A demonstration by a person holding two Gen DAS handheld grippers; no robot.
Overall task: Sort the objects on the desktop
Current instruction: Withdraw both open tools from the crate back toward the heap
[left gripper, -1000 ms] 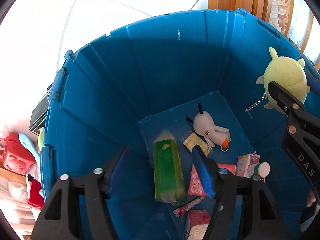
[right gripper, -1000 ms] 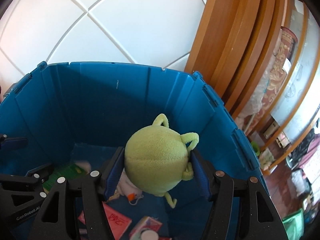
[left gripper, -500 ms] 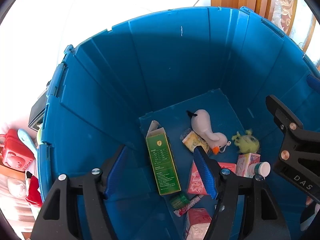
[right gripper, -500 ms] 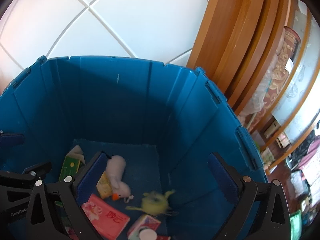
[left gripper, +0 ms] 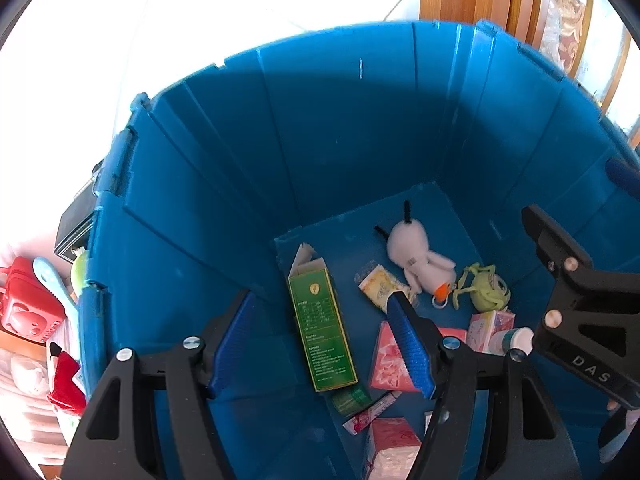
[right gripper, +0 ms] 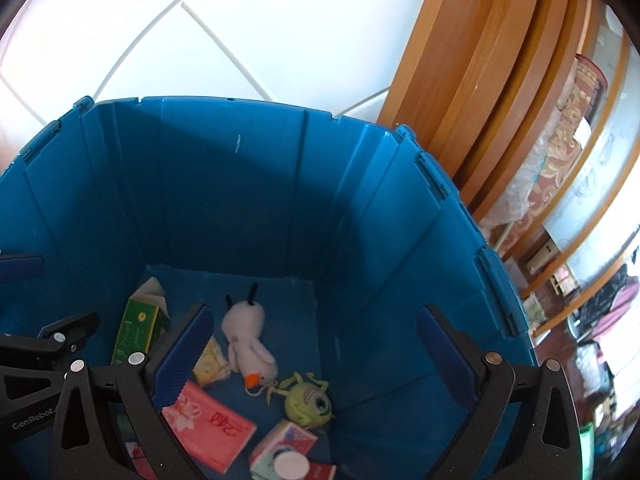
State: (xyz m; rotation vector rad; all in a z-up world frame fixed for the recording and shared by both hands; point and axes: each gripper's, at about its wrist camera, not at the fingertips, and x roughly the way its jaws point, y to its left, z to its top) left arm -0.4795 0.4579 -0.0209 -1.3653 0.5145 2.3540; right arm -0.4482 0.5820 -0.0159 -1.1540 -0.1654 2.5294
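Both tongs empty, agape | right tongs (right gripper: 320, 344) just opened | green plush (right gripper: 308, 400) now on bin (right gripper: 280, 184) floor

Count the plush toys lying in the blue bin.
2. The white plush toy lies mid-floor of the blue bin; the green one-eyed plush toy lies just beside it, nearer the right wall. The grippers hide part of the floor, so another may be hidden.

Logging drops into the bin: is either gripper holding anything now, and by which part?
Nothing is held. The right gripper and left gripper are open and empty; the green plush lies in the blue bin.
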